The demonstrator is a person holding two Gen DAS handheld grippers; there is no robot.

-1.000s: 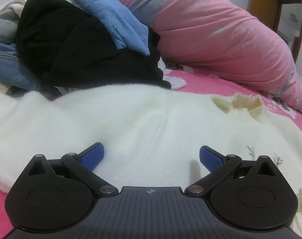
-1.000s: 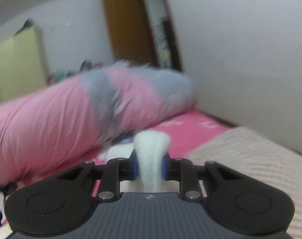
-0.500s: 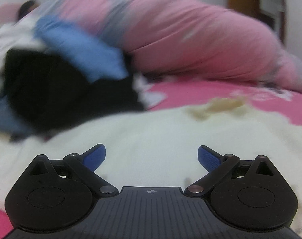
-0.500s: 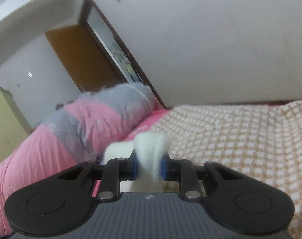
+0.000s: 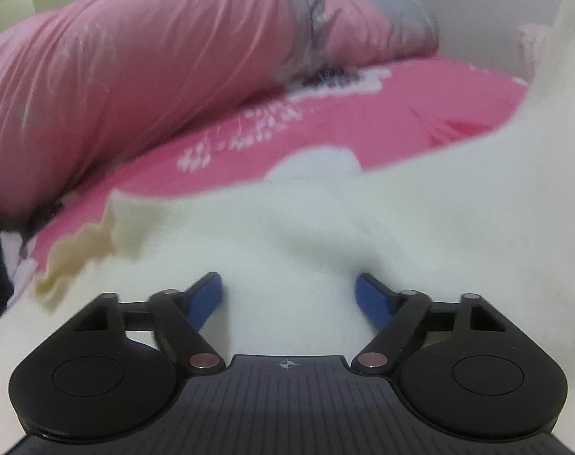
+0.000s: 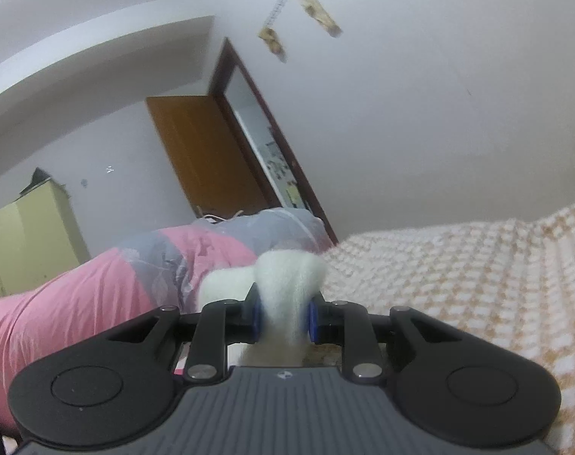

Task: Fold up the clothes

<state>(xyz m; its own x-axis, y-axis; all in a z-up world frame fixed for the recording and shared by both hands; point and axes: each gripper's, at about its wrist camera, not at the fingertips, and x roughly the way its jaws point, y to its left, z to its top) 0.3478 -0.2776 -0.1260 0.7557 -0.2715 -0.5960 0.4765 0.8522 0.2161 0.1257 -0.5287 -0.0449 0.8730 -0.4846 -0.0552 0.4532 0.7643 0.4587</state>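
Observation:
A white fleece garment (image 5: 363, 227) lies spread over the pink bedsheet (image 5: 363, 129), its beige scalloped collar (image 5: 82, 254) at the left. My left gripper (image 5: 289, 297) sits low on the garment; its jaws are closing, with a low ridge of fleece between the blue pads (image 5: 206, 297), which still stand wide apart. In the right wrist view, my right gripper (image 6: 285, 316) is shut on a bunched fold of the same white garment (image 6: 287, 288), held up level above the bed. The lifted part of the garment rises at the right edge of the left wrist view.
A rolled pink and grey quilt (image 5: 154, 64) lies along the far side of the bed. A beige checked blanket (image 6: 477, 273) covers the bed on the right. A brown door (image 6: 204, 151) and a yellow-green wardrobe (image 6: 25, 235) stand by the far wall.
The left gripper has swept right across the garment, leaving the pile of dark and blue clothes out of view, and its jaws have narrowed. The right gripper has turned and dropped, still holding the fold.

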